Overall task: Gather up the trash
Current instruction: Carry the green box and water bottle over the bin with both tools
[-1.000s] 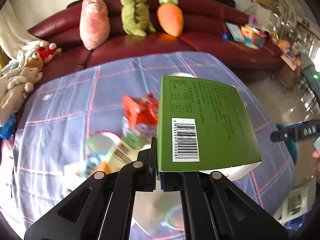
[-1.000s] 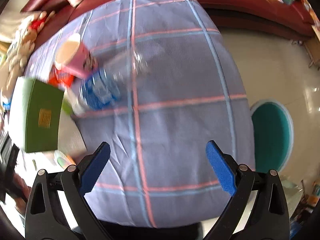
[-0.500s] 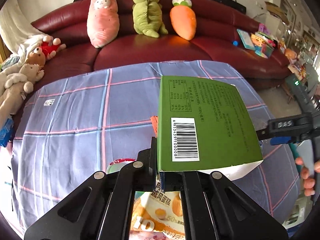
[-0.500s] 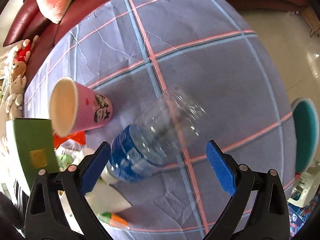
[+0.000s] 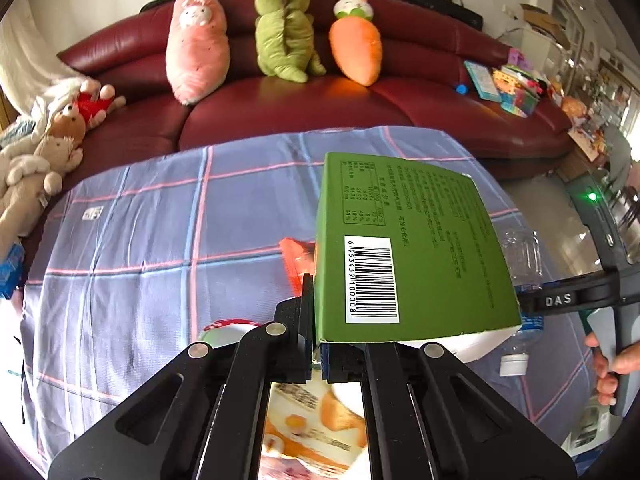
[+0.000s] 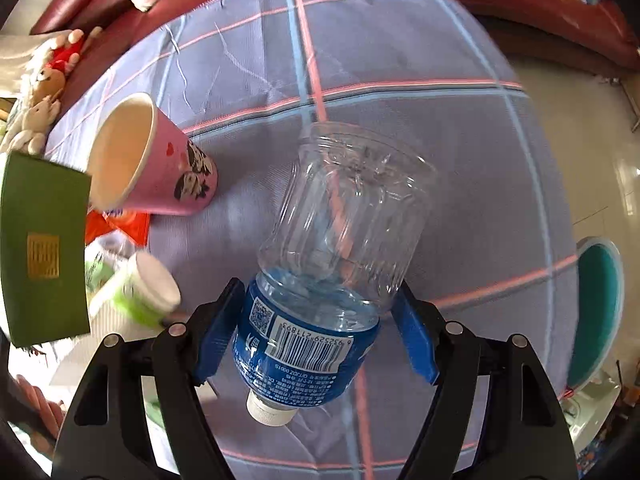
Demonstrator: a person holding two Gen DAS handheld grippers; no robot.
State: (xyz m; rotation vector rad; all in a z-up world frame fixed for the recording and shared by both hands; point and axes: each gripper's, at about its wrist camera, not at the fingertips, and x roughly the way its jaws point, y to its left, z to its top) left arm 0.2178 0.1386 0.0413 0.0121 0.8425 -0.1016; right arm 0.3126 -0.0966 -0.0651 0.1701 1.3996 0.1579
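So the right tool (image 6: 318, 336) is straddling an empty clear water bottle (image 6: 336, 256) that's lying on its side on the bench (image 6: 400, 60), white cap pointing back toward the camera. Its jaws are closing with the blue-label end between them, but I still see a sliver of gap on each side, so no squeeze yet.

My guess on handling: thin plastic, weighs next to nothing, will roll and dent. The label band near the shoulder looks stiffer than the ribbed clear body, so that's a decent place to pinch. Go gentle or it'll crumple and pop out.

The left tool (image 5: 316, 344) is pinched tight on the bottom edge of a green carton (image 5: 408, 252), held up off the bench. It looks light and stiff enough.

A pink paper cup (image 6: 156, 160) lies tipped over just beside the bottle, with wrappers near it.
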